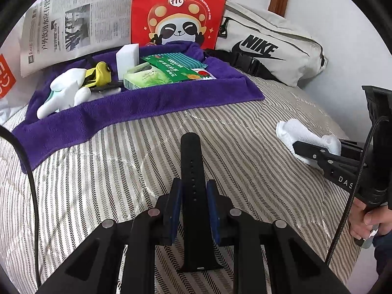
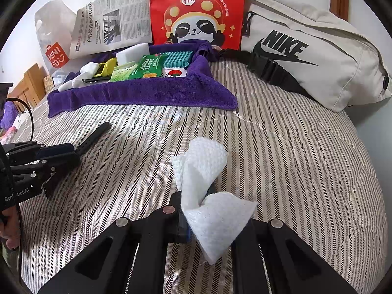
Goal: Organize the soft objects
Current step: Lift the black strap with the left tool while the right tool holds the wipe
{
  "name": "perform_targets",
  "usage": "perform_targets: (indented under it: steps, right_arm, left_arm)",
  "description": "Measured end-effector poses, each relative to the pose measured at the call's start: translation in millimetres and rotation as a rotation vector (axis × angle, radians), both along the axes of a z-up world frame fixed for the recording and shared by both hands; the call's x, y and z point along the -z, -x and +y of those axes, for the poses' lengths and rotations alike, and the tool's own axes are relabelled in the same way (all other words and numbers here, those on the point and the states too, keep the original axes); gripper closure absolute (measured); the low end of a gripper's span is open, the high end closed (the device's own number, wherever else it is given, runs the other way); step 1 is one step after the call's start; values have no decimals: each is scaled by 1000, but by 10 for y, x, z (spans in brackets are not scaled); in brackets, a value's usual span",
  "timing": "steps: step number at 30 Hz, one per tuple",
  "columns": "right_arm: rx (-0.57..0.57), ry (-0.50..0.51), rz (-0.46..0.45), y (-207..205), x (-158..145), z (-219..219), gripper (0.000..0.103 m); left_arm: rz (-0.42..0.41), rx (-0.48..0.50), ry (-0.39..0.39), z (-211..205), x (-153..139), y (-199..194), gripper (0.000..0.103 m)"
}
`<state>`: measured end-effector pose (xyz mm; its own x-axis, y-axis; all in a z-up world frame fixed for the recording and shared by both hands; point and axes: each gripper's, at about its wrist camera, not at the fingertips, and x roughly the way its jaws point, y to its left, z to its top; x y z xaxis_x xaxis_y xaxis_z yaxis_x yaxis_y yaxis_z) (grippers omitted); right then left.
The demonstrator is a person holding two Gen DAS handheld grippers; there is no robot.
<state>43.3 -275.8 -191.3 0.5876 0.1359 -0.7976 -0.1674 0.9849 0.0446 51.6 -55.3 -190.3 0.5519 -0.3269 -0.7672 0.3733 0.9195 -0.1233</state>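
My left gripper (image 1: 193, 193) is shut on a black rubber watch strap (image 1: 192, 161) that sticks out forward over the striped bed; the strap also shows in the right wrist view (image 2: 94, 134). My right gripper (image 2: 196, 203) is shut on a crumpled white cloth wipe (image 2: 203, 171), also seen in the left wrist view (image 1: 303, 134). A purple towel (image 1: 137, 105) lies at the back, holding a white glove (image 1: 63, 90), a yellow item (image 1: 100, 73), a white sponge block (image 1: 127, 58) and green packets (image 1: 156, 73).
A red panda paper bag (image 1: 178, 9), a newspaper (image 1: 73, 22) and a beige Nike waist bag (image 1: 272, 46) stand behind the towel. A Miniso bag (image 2: 54, 39) is at the far left. The striped bedcover (image 1: 122, 171) spreads in front.
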Motion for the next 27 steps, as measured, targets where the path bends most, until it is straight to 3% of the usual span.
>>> perform_targets:
  steps: [16, 22, 27]
  right_arm:
    - [3, -18, 3, -4, -5, -19, 94]
    - [3, -19, 2, 1, -10, -26, 94]
    - [5, -57, 9, -7, -10, -66, 94]
  left_arm:
    - [-21, -3, -61, -74, 7, 20, 83]
    - [29, -50, 13, 13, -31, -3, 83]
    - [29, -61, 15, 80, -113, 86, 83]
